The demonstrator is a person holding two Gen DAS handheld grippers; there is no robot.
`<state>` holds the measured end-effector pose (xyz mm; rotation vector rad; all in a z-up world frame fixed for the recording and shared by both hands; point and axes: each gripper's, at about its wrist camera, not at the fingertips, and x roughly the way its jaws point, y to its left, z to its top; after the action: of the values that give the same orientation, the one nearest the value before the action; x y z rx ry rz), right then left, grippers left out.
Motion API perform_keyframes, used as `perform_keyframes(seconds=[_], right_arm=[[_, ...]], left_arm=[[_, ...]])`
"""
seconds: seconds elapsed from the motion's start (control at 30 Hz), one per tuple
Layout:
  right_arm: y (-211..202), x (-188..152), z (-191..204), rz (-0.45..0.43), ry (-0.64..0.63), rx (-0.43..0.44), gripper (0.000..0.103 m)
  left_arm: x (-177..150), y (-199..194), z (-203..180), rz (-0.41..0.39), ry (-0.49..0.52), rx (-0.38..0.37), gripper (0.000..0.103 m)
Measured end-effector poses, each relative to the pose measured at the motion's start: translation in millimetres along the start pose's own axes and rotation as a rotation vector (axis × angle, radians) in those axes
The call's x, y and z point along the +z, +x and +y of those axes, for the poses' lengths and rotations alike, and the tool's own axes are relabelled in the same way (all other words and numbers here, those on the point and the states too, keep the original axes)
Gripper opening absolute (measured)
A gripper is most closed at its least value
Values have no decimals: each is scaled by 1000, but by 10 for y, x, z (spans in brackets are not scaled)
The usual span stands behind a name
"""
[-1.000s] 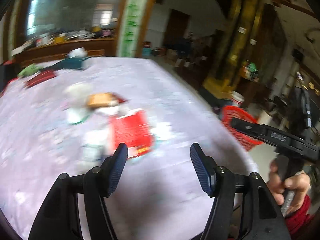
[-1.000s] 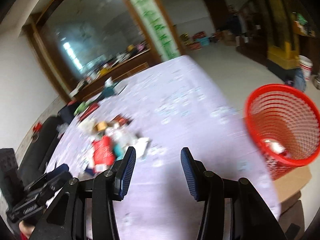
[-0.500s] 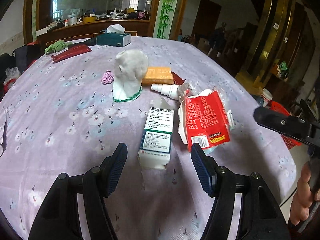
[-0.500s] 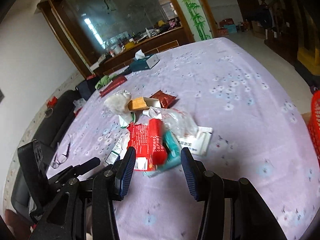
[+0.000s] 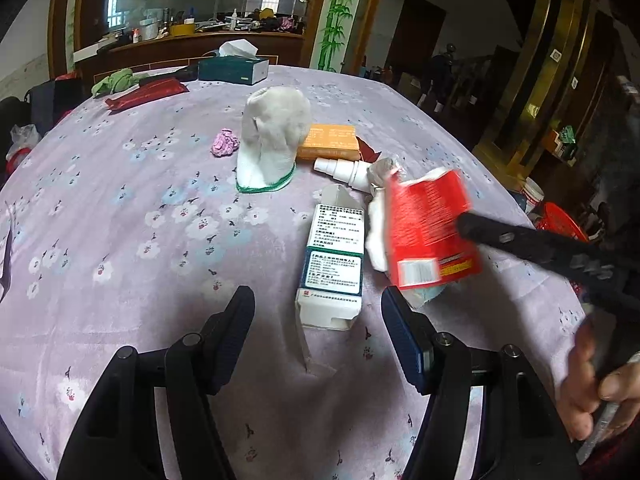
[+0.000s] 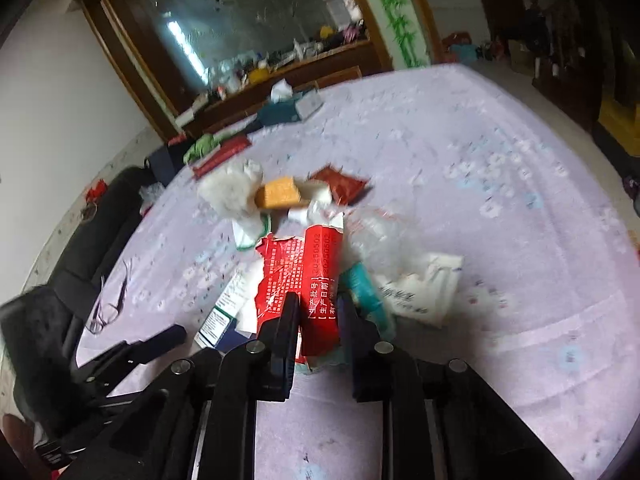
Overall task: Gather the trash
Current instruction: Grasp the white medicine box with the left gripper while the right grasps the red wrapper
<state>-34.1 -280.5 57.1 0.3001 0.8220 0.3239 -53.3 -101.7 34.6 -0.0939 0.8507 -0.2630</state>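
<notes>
The torn red packet sits near the right edge of the table's litter pile, and the right gripper has its two fingers closed in on it, one on each side of the packet's near end. From the left wrist view the same packet looks tipped up off the cloth, so I judge it is being lifted, though that picture is smeared. The left gripper hangs with its jaws spread wide and nothing between them, just near the white and blue carton, which lies flat on the lilac floral tablecloth.

The risk is in the grip: the packet is ripped, thin and crumpled, and pinched only at one end, so it could tear or slide out on the way to the bin. Clear plastic wrap and a teal wrapper lie touching it on the right and might be dragged along, then drop off the table edge.

Farther back stand a white cloth glove, an orange box and a white spray bottle. At the far end a dark tissue box has a tissue sticking out. Off to the right, below table level, a red mesh basket shows; what is in it I cannot tell.
</notes>
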Motion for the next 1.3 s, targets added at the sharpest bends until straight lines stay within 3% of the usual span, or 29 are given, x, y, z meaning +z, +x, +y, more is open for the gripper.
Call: perform_keyframes(seconds=[0.23, 0.33, 0.47, 0.6, 0.9, 1.3], right_arm=[[-497, -26, -131, -93, 28, 3, 20], [-613, -83, -128, -113, 27, 7, 21], [-657, -143, -109, -119, 22, 6, 21], [-669, -197, -69, -131, 8, -7, 21], [-688, -276, 33, -156, -22, -46, 21], [-738, -312, 48, -159, -20, -59, 21]], left_arm=[[95, 249, -93, 48, 8, 15, 62], [128, 386, -55, 85, -17, 5, 37], [129, 388, -20, 82, -38, -11, 35], [98, 180, -38, 13, -37, -5, 35], [-21, -310, -237, -191, 20, 123, 35], [-97, -411, -380, -241, 107, 185, 35]])
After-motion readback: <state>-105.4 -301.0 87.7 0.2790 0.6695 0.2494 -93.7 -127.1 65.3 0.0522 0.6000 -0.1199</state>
